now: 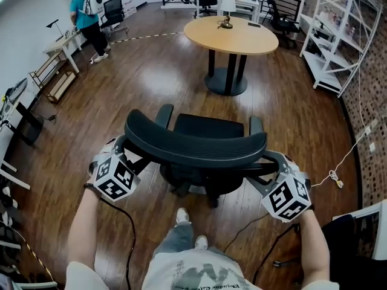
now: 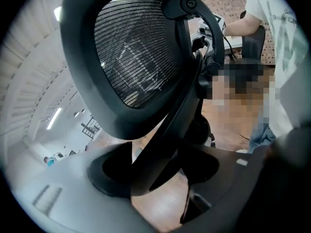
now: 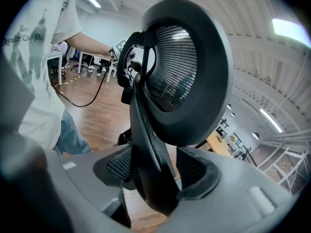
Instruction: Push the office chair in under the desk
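At the near left, the left gripper [image 1: 123, 145] has its jaws set wide and clamped on the left edge of the black office chair [image 1: 196, 144], at its mesh backrest [image 1: 193, 139]. That chair stands on the wood floor [image 1: 151, 83] just before the person, well apart from the far round table [image 1: 233, 36]. At the near right, the right gripper [image 1: 270, 160] likewise clamps the backrest's right edge.

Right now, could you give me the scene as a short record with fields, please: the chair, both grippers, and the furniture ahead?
Chair: black mesh office chair on brown wooden floor, back toward the person
Left gripper: shut on backrest frame
Right gripper: shut on backrest frame
Ahead: round wooden table with small lamp, apart from chair
Far left: person in teal shirt
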Action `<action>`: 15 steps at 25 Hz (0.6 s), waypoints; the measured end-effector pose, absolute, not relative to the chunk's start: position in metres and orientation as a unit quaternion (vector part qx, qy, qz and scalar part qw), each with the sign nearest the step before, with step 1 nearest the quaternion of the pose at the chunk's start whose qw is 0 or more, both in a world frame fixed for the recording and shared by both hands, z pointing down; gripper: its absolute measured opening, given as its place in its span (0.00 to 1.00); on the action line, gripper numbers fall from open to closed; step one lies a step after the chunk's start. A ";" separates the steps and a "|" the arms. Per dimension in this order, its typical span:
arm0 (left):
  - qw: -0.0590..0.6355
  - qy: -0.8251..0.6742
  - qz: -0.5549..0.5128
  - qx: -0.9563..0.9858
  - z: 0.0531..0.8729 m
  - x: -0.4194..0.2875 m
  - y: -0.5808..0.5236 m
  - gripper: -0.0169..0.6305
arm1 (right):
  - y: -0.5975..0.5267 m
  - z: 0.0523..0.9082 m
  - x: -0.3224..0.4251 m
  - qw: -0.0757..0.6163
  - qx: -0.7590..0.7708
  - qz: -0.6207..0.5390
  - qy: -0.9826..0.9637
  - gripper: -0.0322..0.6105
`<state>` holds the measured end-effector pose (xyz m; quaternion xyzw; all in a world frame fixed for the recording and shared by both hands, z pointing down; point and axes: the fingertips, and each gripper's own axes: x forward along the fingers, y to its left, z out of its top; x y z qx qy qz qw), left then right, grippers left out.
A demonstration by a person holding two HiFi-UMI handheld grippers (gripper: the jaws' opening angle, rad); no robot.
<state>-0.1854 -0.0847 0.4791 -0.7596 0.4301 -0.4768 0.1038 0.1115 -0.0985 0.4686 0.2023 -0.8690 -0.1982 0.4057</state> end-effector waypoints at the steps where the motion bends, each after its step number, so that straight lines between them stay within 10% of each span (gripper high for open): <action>1: 0.105 0.430 -0.476 -0.760 0.478 -0.189 -0.094 0.52 | -0.107 0.467 0.108 0.406 0.204 -0.198 -0.868 0.47; 15: 0.115 0.408 -0.472 -0.773 0.476 -0.220 -0.220 0.52 | -0.216 0.466 0.077 0.415 0.225 -0.184 -0.862 0.46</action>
